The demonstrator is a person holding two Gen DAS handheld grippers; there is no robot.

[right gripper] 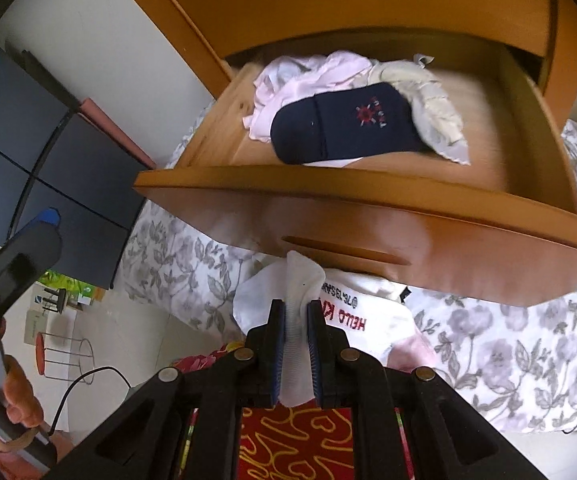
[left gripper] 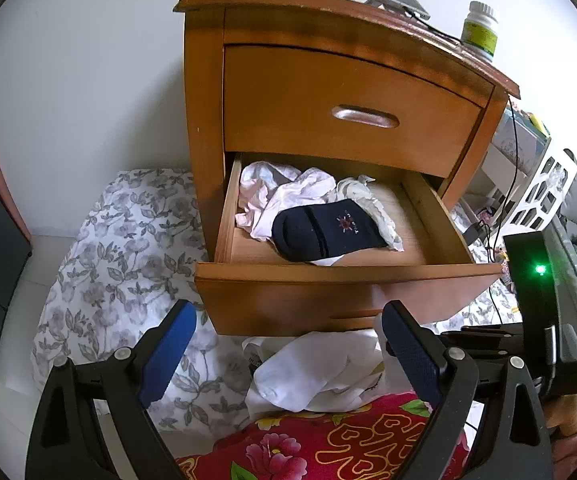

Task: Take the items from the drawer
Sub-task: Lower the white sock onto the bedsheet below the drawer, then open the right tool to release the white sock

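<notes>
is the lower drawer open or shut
Open: the lower drawer is pulled out, with a navy sock and pale clothes visible inside.

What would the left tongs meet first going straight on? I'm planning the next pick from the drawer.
Probably the front panel of the open drawer, not the navy sock inside. The open left tongs aim low at it, over the white clothes; depth is unclear.

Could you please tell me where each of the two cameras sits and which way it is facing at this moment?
Left wrist: sits on the open left gripper, looking down at the open drawer of the nightstand.
Right wrist: sits on the right gripper, shut on a white sock, facing the drawer front; a hand shows at the left edge.
Shared: the drawer and navy sock.
</notes>
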